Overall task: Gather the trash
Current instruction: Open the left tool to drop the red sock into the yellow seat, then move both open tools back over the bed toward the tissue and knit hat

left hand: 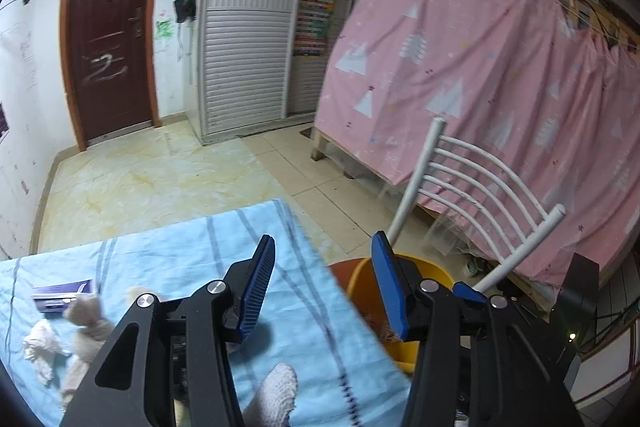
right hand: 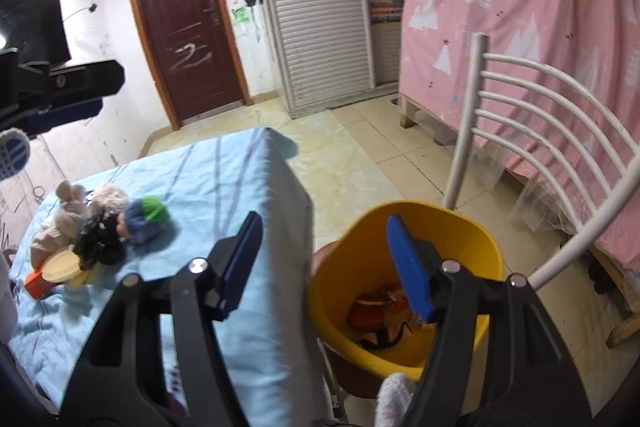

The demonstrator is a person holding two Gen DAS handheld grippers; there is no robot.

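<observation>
Left wrist view: left gripper (left hand: 324, 247) spread and empty, beside the yellow bin (left hand: 360, 279); crumpled tissue (left hand: 40, 347) lies well apart on the table, likely overlooked.

Right wrist view: right gripper (right hand: 324, 227) spread and empty above the bin; a hasty swing could tip it off the chair (right hand: 540, 115).

Black tongs (left hand: 323, 263), blue ribbed pads; perhaps white knit glove (left hand: 276, 393).

- Yellow bucket (right hand: 404, 227)
- Light blue sheet (right hand: 224, 187) with dark stripes
- Pink curtain (left hand: 480, 67) with white tree shapes
- Dark red-brown door (left hand: 108, 27)
- White chair (right hand: 540, 99)
</observation>
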